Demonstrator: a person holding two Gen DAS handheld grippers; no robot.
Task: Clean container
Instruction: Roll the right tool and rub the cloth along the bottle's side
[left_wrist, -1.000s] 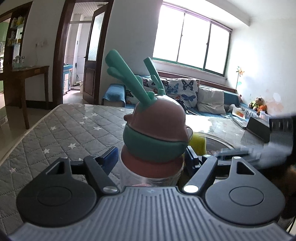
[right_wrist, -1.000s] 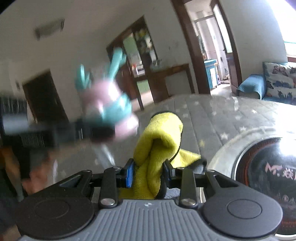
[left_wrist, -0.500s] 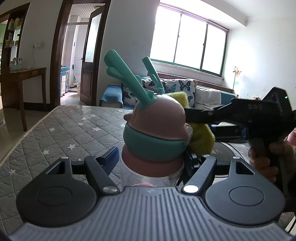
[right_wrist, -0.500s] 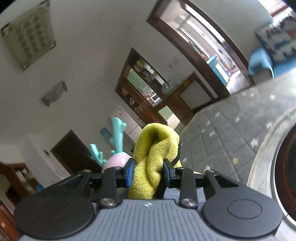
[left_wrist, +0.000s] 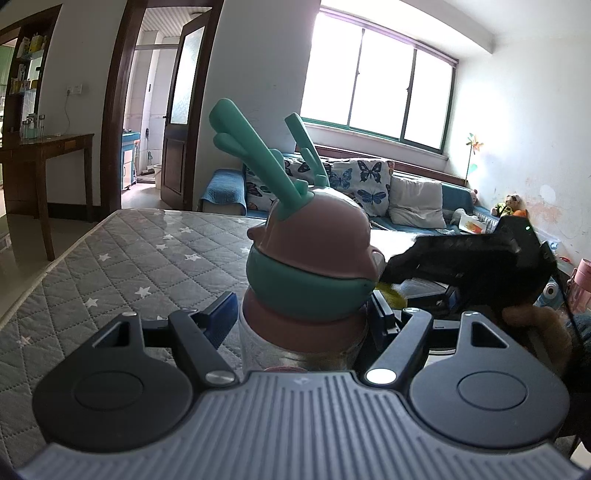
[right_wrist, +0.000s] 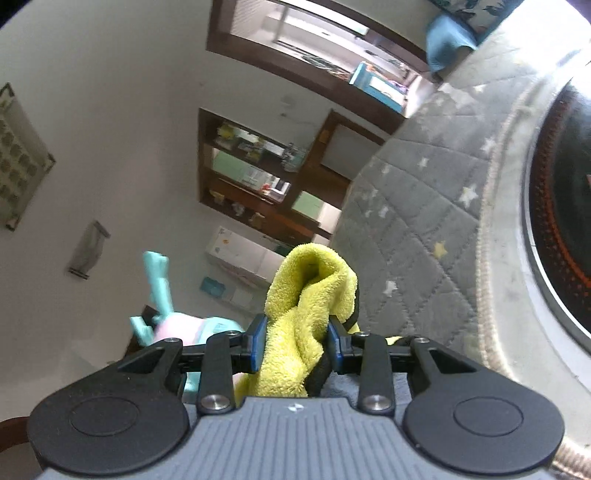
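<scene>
My left gripper (left_wrist: 303, 317) is shut on a clear bottle (left_wrist: 295, 350) with a pink and teal lid (left_wrist: 314, 251) that carries teal antlers; it stands upright between the blue pads. A folded yellow cloth (right_wrist: 303, 306) sits in my right gripper (right_wrist: 295, 341), which is shut on it. In the left wrist view the right gripper's black body (left_wrist: 469, 262) reaches in from the right, its tip against the lid's right side, with a sliver of yellow cloth (left_wrist: 391, 291) showing there. From the right wrist camera, the bottle's lid (right_wrist: 177, 325) lies low at the left, beside the cloth.
A grey quilted table cover with stars (left_wrist: 140, 258) lies below. A round black cooktop (right_wrist: 561, 206) sits in the table at right. A sofa with butterfly cushions (left_wrist: 369, 184) stands behind, a wooden side table (left_wrist: 44, 155) at far left. A hand (left_wrist: 535, 325) grips the right tool.
The right gripper with the cloth has dropped from above the lid's top to its right side and rolled, so its view tilts. The left gripper and bottle have hardly moved.
</scene>
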